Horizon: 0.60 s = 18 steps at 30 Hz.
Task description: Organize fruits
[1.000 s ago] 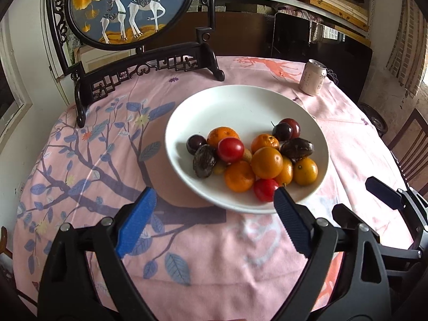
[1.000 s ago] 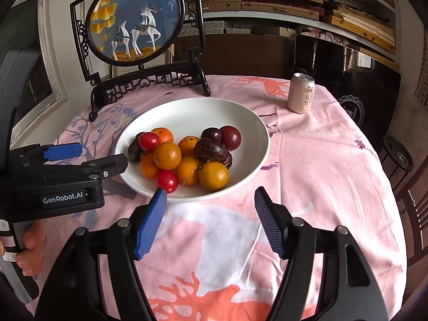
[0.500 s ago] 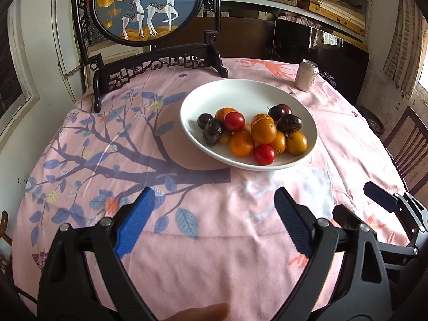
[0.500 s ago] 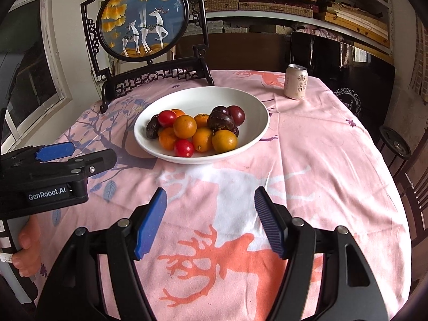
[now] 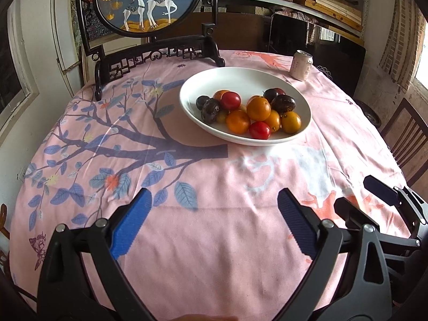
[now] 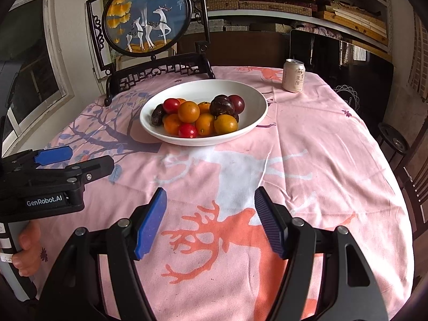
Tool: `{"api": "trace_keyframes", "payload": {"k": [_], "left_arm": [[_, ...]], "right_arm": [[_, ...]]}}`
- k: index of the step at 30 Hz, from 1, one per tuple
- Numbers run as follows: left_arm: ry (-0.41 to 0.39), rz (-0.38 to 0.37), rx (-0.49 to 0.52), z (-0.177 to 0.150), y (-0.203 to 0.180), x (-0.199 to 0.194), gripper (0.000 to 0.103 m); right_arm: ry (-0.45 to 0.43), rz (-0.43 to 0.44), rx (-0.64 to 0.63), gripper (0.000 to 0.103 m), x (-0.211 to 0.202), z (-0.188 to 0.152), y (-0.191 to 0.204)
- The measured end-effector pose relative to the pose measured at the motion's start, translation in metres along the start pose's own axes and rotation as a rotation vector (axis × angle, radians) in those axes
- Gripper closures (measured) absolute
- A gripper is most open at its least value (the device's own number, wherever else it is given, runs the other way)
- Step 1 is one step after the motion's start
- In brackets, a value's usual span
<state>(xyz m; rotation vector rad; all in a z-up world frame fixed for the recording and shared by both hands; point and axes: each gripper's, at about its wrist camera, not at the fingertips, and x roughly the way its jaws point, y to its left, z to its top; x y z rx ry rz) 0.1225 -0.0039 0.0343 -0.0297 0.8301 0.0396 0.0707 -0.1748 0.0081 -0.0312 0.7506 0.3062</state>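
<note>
White bowl (image 5: 187, 99) is holding all fruits (image 5: 247, 112); we're hovering both hand-held grippers (image 5: 214, 222) (image 6: 210, 216) wide open, empty; sorted or unsorted unclear.

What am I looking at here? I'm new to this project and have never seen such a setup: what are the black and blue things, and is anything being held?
There is no robot. A person holds one hand-operated gripper in each hand, and each carries a wide-angle camera looking forward along its jaws. One picture comes from the left gripper, the other from the right gripper; the right view also shows the left tool from the side, with fingers around its handle. Both sets of jaws stand open and hold nothing.

On the pink tablecloth sits a white bowl of orange, red and dark fruits. Behind it stand a drink can and a round deer picture in a black stand.
</note>
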Motion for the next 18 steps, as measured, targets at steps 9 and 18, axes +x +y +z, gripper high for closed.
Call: {"api": "trace_keyframes", "payload": {"k": [9, 18], "left_arm": [[-0.001, -0.007, 0.029, -0.0062, -0.004, -0.001, 0.006], [0.009, -0.005, 0.033, -0.0055, -0.0021, 0.0057, 0.006]], "right_arm": [[0.014, 0.009, 0.003, 0.035, 0.0008, -0.0068, 0.0025], [0.033, 0.007, 0.013, 0.035, 0.0087, -0.0084, 0.0003]]}}
